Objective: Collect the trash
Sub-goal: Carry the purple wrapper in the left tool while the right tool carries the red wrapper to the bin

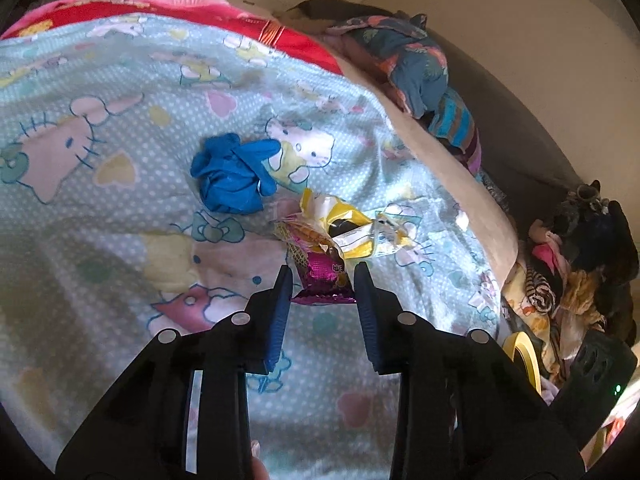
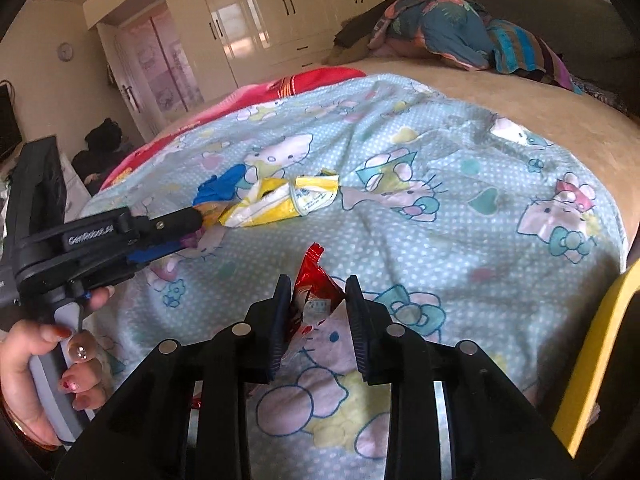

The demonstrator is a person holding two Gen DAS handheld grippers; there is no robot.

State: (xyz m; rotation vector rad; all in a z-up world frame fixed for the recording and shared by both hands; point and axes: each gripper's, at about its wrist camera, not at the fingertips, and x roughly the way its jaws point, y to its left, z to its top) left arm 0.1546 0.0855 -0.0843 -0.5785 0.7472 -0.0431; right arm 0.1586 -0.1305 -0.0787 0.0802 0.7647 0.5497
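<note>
Left wrist view: a magenta wrapper point(image 1: 322, 276) is pinched between the pads of the left gripper point(image 1: 322, 280), just above the cartoon-print sheet point(image 1: 120, 240); a yellow wrapper point(image 1: 352, 228) and a blue glove point(image 1: 232, 176) lie just beyond.
Right wrist view: a red wrapper point(image 2: 316, 284) is clamped by the right gripper point(image 2: 316, 292).
Step in hand: both pieces are judged grasped.
Next move: a lift clear and a carry to a bin are called for; no bin is seen.

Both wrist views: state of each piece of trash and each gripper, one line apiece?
Left gripper: shut on magenta wrapper.
Right gripper: shut on red wrapper.
Yellow wrapper: crumpled, loose on bedsheet.
Blue glove: crumpled, untouched.
</note>
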